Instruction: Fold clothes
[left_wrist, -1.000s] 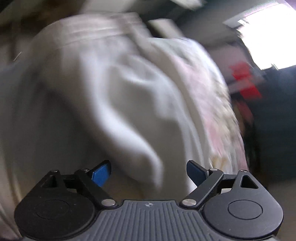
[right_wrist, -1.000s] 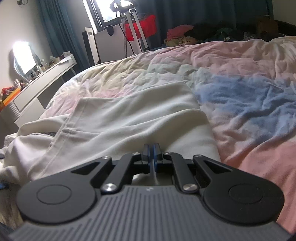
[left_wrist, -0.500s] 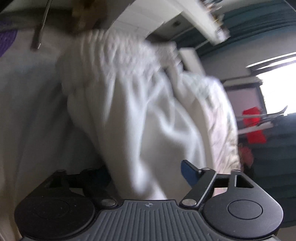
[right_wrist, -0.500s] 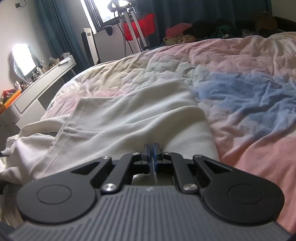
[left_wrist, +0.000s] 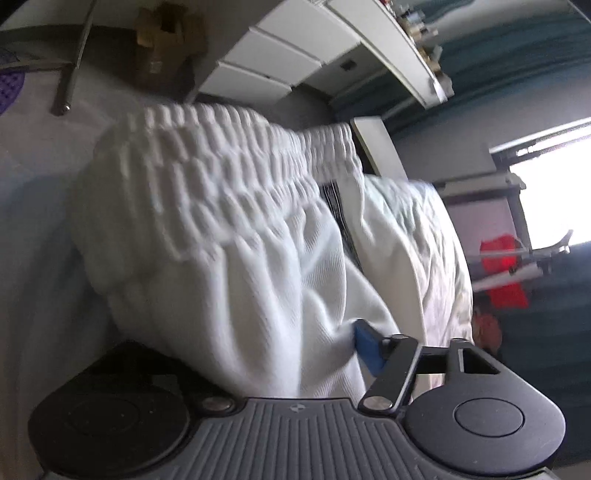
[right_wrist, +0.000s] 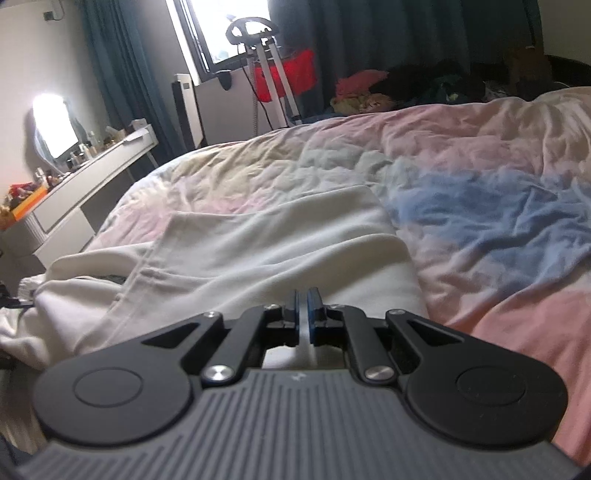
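On the pastel patchwork quilted bed (right_wrist: 480, 206), your right tongs (right_wrist: 303, 310) pinch the white ribbed cotton trousers (right_wrist: 258, 236) at six o'clock, your left tongs (left_wrist: 295, 350) bite fabric below their elastic waistband (left_wrist: 221, 177), with only the first lengthwise fold apparently done.

A bed (right_wrist: 461, 192) carries everything, covered by a rumpled quilt (right_wrist: 480, 221) in washed-out pink, blue and pale yellow patches. Directly ahead of the right jaws and slightly to their left, a white garment (right_wrist: 266, 243) lies spread flat on the quilt, its far edge ending before the quilt's yellowish patch. To the left of those jaws the cloth bunches toward the bed's edge. Far beyond the jaws, a dark heap of clothes (right_wrist: 424, 85) sits at the bed's far side.
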